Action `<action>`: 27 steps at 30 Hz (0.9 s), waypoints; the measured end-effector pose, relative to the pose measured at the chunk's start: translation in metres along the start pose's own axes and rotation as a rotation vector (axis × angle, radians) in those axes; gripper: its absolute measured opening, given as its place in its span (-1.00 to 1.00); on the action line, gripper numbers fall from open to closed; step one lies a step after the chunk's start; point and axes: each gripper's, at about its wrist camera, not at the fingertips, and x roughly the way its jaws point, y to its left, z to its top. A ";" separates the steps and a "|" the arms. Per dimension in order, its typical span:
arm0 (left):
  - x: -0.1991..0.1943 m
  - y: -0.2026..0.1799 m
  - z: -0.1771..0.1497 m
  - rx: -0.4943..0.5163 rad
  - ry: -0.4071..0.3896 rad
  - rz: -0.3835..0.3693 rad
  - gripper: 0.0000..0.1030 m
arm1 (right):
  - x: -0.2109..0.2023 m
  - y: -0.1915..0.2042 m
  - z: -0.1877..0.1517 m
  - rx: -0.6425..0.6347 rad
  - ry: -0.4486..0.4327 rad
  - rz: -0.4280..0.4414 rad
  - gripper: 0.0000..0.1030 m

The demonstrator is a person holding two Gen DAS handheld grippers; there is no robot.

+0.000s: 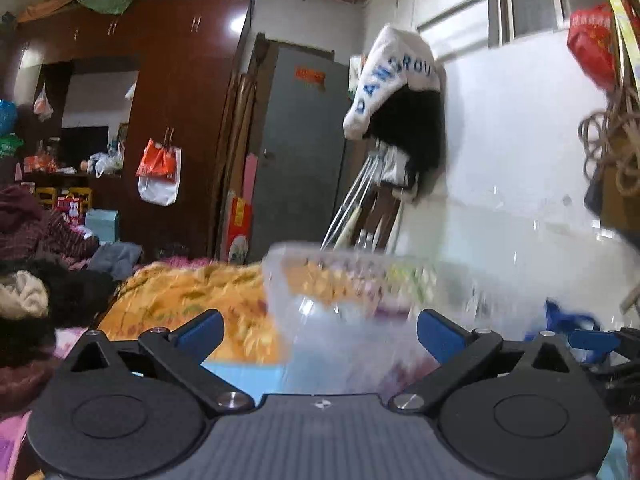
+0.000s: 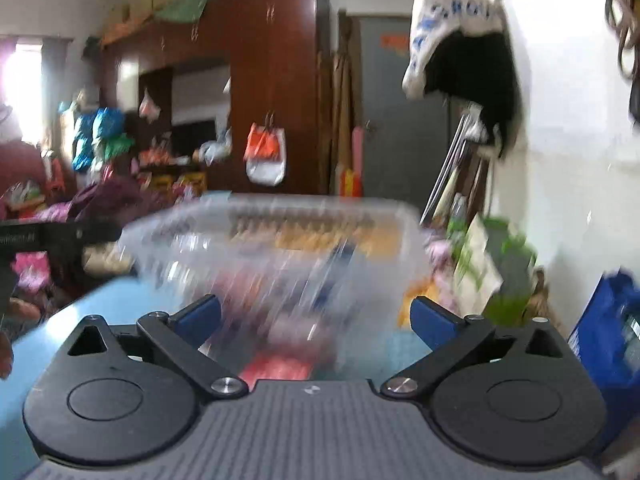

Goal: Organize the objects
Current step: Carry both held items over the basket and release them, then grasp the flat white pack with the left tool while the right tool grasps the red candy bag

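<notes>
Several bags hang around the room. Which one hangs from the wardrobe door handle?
The orange-and-white bag hangs on the brown wardrobe door. The red bag hangs by the window, and the small pale one hangs further left.

Ahead of my tongs the clear plastic box (image 2: 276, 248) smears into streaks, worst in my right view. Daylight blows out a window (image 2: 22, 80) far to my left there. Glare spots the wardrobe (image 1: 236, 26). Walls bow at the edges; room light is soft and even.
</notes>
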 end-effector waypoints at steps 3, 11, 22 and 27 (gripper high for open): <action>0.004 0.001 -0.018 0.019 0.138 0.035 1.00 | -0.002 0.012 -0.015 0.020 0.023 0.063 1.00; -0.005 0.010 -0.051 0.016 0.250 0.019 0.96 | 0.016 0.045 -0.016 -0.066 0.044 0.132 1.00; -0.023 0.019 -0.062 0.010 0.240 0.018 0.95 | 0.032 0.053 -0.017 -0.049 0.071 0.192 1.00; -0.033 0.036 -0.060 -0.046 0.217 0.021 0.95 | 0.033 0.056 -0.013 -0.022 0.079 0.228 1.00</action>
